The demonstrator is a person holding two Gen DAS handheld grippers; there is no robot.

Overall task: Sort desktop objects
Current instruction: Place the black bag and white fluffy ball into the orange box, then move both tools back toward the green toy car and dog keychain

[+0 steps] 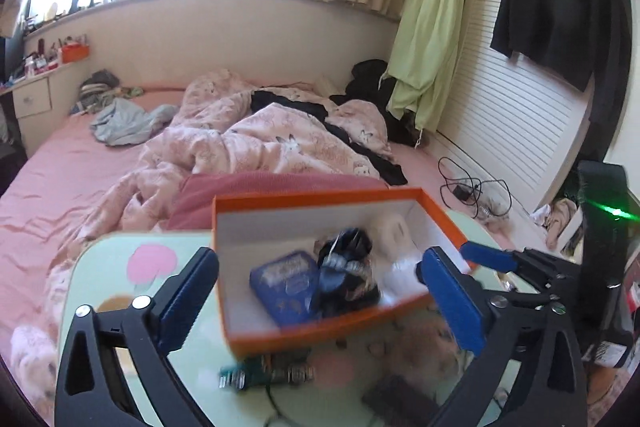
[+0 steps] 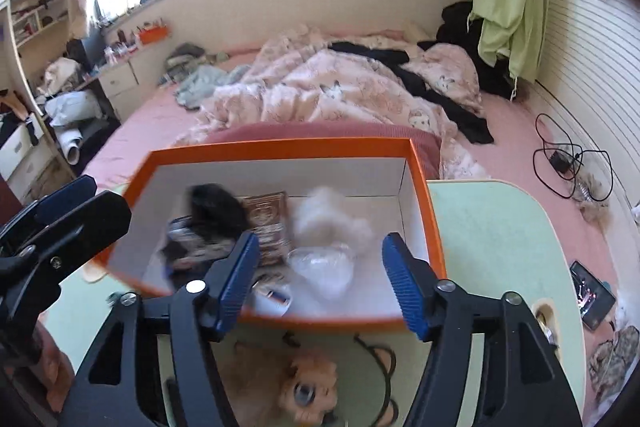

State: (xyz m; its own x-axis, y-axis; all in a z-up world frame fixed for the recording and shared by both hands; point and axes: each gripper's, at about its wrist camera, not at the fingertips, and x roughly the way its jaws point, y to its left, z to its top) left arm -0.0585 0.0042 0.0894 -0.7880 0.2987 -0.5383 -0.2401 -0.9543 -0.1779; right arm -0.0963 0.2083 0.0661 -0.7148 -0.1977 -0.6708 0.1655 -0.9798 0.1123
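Left gripper [image 1: 320,291], jaws spread wide, and right gripper [image 2: 320,283], jaws partly apart, both empty, hover over an orange cardboard box with white interior [image 2: 420,187] on a pale green tabletop [image 2: 500,227]; inside lie a blue rectangular packet [image 1: 288,287] and white fluffy wad [image 2: 332,219].

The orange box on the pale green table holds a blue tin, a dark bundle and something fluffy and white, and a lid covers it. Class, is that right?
Not quite. The orange box has no lid on it: it stands open on the pale green table, with the blue tin, dark bundle and fluffy white thing in plain sight. Both wrist views show this.
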